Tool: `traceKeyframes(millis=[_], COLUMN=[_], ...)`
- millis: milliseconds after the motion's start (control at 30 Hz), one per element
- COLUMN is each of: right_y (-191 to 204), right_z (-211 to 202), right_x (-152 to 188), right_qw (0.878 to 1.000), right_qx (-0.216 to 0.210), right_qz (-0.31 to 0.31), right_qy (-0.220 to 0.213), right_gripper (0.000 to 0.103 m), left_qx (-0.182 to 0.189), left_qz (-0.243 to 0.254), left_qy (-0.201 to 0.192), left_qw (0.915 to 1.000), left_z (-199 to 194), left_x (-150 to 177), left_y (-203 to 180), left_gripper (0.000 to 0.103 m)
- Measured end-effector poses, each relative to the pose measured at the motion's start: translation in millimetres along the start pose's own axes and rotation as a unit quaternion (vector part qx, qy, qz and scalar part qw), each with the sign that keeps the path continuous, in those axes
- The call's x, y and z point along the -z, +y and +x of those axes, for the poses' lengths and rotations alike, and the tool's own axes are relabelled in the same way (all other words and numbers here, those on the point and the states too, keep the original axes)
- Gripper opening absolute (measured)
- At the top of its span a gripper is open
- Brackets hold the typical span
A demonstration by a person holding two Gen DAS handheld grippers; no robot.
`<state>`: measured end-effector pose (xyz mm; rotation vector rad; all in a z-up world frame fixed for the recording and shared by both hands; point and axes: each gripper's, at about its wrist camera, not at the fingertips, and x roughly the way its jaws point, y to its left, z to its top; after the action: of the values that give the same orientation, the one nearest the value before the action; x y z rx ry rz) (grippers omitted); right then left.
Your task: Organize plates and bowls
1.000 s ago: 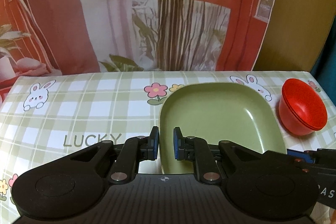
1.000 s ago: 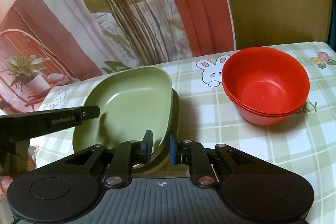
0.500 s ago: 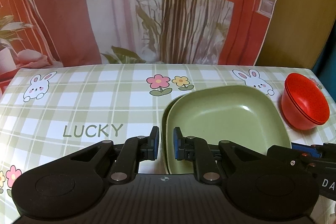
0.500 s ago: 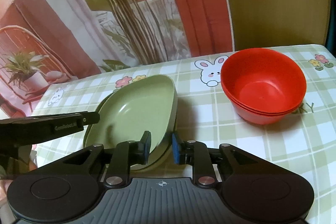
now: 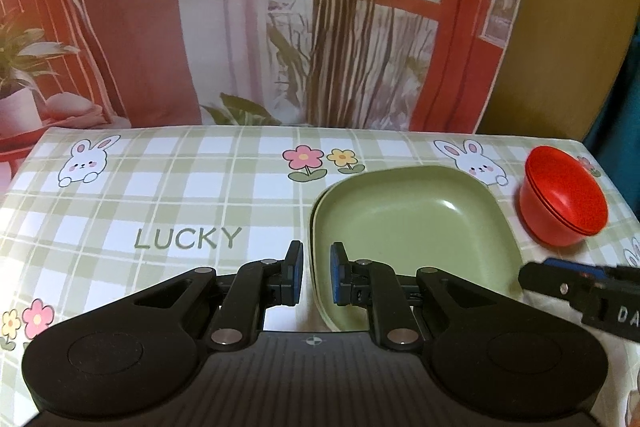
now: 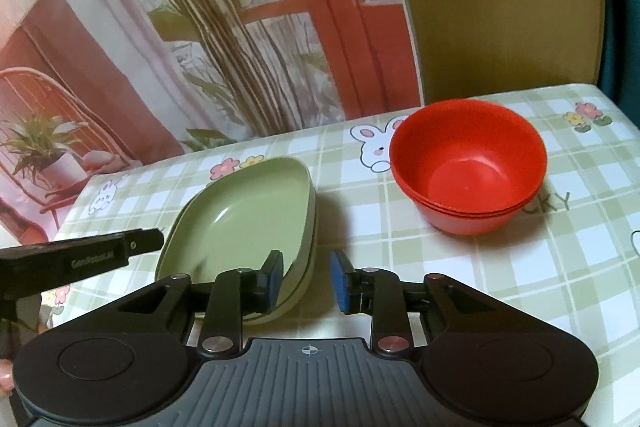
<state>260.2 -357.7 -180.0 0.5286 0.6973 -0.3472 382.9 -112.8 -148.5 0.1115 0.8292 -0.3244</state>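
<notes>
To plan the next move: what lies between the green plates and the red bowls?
Only bare checked tablecloth separates green plates from red bowls, clearest in the right wrist view.

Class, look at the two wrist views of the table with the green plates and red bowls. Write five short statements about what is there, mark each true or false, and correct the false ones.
1. The red bowls are nested in one stack. True.
2. The green plates lie scattered apart across the tablecloth. False: they sit one on another in a single stack.
3. The right gripper is clamped on a bowl. False: its jaws have just been opening, and nothing is pressed between them; the plates' rim lies by its left pad.
4. The bowls stand on the plates. False: they stand on the cloth, apart from the plates.
5. The left gripper has its jaws close together and holds nothing. True.
</notes>
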Motion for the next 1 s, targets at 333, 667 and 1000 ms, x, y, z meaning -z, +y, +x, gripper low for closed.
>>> traceKeyframes(millis=[333, 667, 1000], right_y=[23.4, 30.7, 19.1], right_z=[-34.9, -64.9, -80.9], right_x=[8.2, 27.4, 51.2], right_qw=[0.999, 0.995, 0.994], right_qx=[-0.014, -0.014, -0.008], right_qz=[-0.046, -0.088, -0.101], right_qy=[-0.023, -0.037, -0.033], right_gripper=[0.026, 0.026, 0.026], left_qx=[0.0, -0.006, -0.009], left_qz=[-0.006, -0.021, -0.025], left_qy=[-0.016, -0.028, -0.01], left_qw=[0.9999, 0.9994, 0.9996], left_z=[-51.1, -90.2, -110.7], left_x=[19.5, 47.3, 78.3], left_y=[-3.3, -7.5, -16.1], left_gripper=[0.02, 0.033, 0.038])
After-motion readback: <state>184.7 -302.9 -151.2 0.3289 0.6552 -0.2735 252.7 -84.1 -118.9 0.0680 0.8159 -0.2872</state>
